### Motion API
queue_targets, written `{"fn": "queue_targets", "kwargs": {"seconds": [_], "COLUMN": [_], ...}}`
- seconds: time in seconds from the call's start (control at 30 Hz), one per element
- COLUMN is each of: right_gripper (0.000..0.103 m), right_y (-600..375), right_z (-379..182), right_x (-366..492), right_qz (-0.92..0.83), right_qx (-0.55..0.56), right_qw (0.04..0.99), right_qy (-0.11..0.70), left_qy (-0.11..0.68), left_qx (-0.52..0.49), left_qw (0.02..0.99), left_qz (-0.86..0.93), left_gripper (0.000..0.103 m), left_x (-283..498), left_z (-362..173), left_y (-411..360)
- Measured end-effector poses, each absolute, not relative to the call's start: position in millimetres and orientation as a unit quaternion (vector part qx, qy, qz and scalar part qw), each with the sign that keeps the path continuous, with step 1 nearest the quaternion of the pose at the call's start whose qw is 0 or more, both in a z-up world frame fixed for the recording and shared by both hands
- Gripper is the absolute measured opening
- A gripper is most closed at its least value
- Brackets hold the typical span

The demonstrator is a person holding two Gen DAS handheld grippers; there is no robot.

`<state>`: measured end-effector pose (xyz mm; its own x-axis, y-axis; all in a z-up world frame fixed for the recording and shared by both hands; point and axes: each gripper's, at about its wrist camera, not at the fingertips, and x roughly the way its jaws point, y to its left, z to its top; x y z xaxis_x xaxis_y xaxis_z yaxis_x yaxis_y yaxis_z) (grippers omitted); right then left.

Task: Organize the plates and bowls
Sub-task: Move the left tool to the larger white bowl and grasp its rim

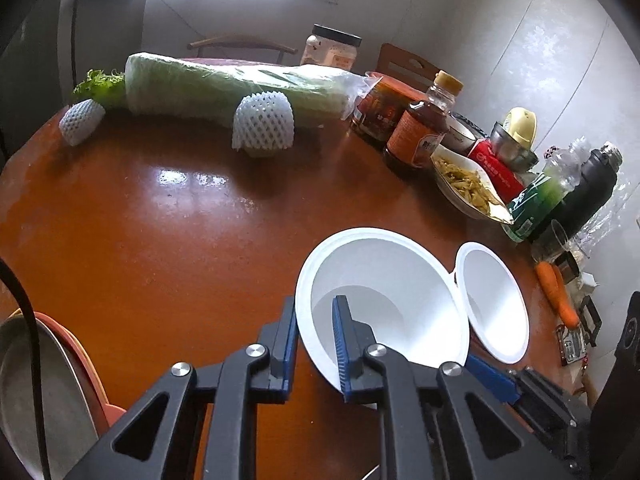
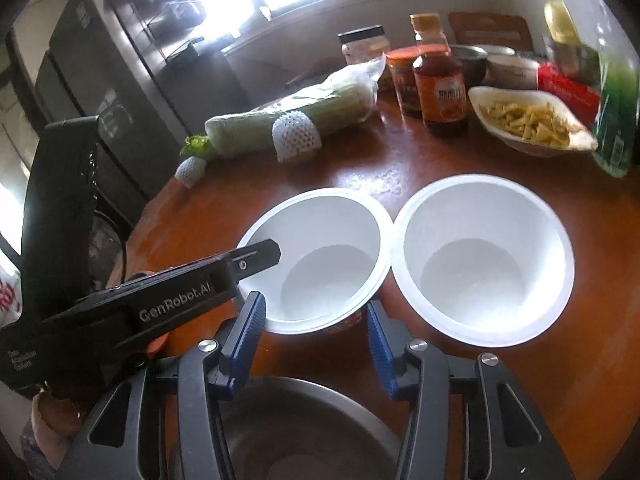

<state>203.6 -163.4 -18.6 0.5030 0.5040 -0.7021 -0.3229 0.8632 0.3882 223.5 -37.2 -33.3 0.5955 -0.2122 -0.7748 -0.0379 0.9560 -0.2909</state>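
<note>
Two white bowls stand side by side on the brown table. My left gripper (image 1: 315,344) is shut on the near rim of the larger-looking bowl (image 1: 384,280), one blue pad outside and one inside. In the right wrist view the same bowl (image 2: 320,256) shows a reddish outer wall, and the left gripper (image 2: 264,256) bites its left rim. My right gripper (image 2: 314,328) straddles this bowl's near side, pads against its wall; one of its fingers (image 1: 488,372) shows under the bowl. The second white bowl (image 1: 492,300) (image 2: 484,260) sits untouched to the right.
A steel bowl (image 2: 312,420) lies just below the right gripper; it also shows on an orange plate (image 1: 80,352) at lower left. Wrapped cabbage (image 1: 224,88), netted fruit (image 1: 262,124), jars, a sauce bottle (image 1: 424,128), a dish of food (image 1: 464,184) and carrots (image 1: 556,292) line the far and right edges.
</note>
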Motion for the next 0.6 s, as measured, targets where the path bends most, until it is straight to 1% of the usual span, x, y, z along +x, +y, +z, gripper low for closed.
{"fn": "queue_targets", "kwargs": {"seconds": [0.6], "right_gripper": [0.051], "right_y": [-160.5], "right_z": [16.0], "right_x": [172.2], "right_qz": [0.25], "right_qx": [0.086], "right_qw": [0.881], "right_qy": [0.393], "left_qy": [0.401], "left_qx": [-0.121], "left_qw": [0.907], "left_qz": [-0.047], "left_gripper": [0.017], "left_x": [180.4], "left_z": [9.8], "left_y": [-36.8]}}
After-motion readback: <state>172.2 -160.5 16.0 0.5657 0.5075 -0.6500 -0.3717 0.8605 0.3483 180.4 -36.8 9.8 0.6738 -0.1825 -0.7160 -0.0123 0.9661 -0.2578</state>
